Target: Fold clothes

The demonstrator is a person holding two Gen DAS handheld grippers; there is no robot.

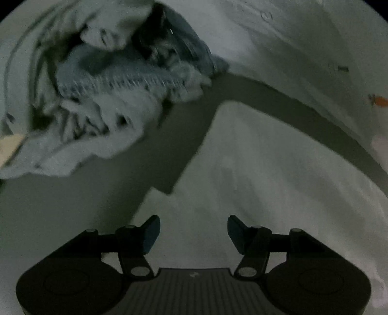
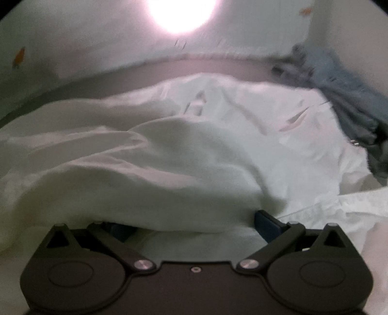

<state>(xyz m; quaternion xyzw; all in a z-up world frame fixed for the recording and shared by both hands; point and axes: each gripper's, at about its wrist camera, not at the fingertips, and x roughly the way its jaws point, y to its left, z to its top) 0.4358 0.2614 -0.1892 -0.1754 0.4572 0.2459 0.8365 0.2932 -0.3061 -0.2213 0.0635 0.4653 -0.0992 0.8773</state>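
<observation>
Dim, murky frames with fisheye bending at the dark corners.
A lamp (image 2: 182,14) glares white at the right view's top (washing pink around it); the clothes pile (image 1: 101,82) is motion-blurred.

tools: 2 (image 1: 193,233) (image 2: 194,224) | white garments: 1 (image 2: 169,155) | blue-grey clothes heaps: 1 (image 1: 116,80)

a grey surface (image 1: 72,213) is seen ahead of the left gripper. on it, a white garment (image 1: 266,181) is spread ahead and to the right, and a crumpled heap of blue-grey and pale clothes (image 1: 101,84) is piled ahead-left.
</observation>
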